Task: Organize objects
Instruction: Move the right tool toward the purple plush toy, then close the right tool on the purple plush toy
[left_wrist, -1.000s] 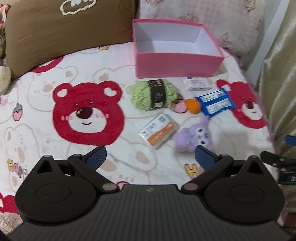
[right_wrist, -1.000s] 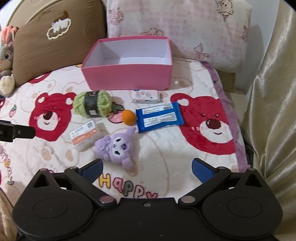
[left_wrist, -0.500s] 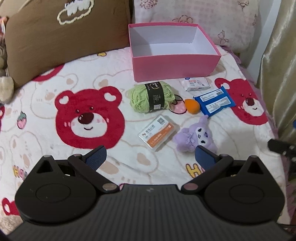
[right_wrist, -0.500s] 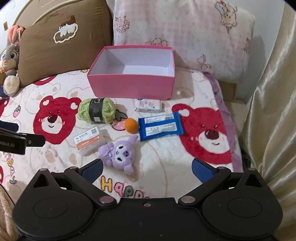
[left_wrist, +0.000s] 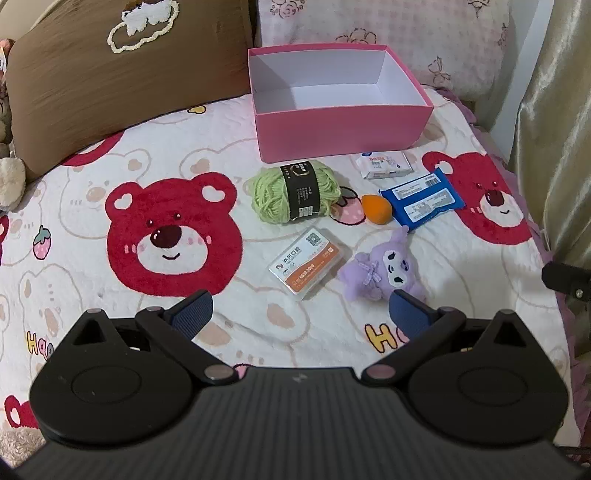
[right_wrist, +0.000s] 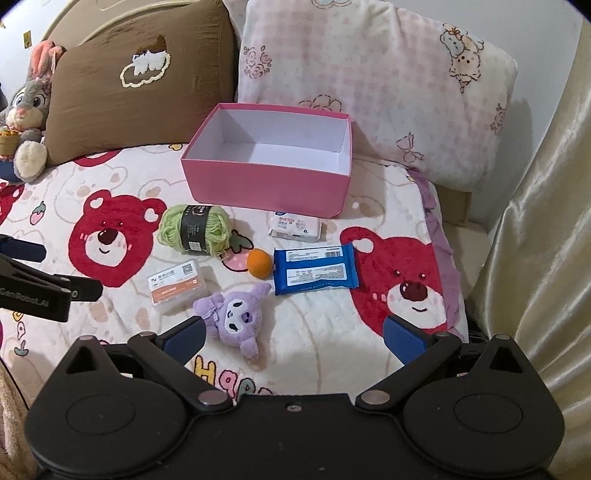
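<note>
While nothing had yet gone into the pink box (right_wrist: 266, 184), which sat empty toward the bed's head edge against the pillows, I had both tools hanging above the bear-print blanket (left_wrist: 110, 288) with nothing in them: the left gripper (left_wrist: 301, 314) and the right gripper (right_wrist: 291, 338) each stood with jaws spread wide. Below the box lay the loose things, largest first: the green yarn ball (right_wrist: 194, 229), the blue wipes packet (right_wrist: 316, 271) nearer the bed's right edge, the purple plush (right_wrist: 232, 319), the orange-labelled card case (right_wrist: 177, 286), the small white tissue pack (right_wrist: 295, 227) just in front of the box wall, and the orange ball (right_wrist: 259, 262) just beside the blue packet. I judged the plush the best first pick, being nearest my right tool; I would lower straight over its body, close gently on the soft bulk, and lift well clear of the box rim.
</note>
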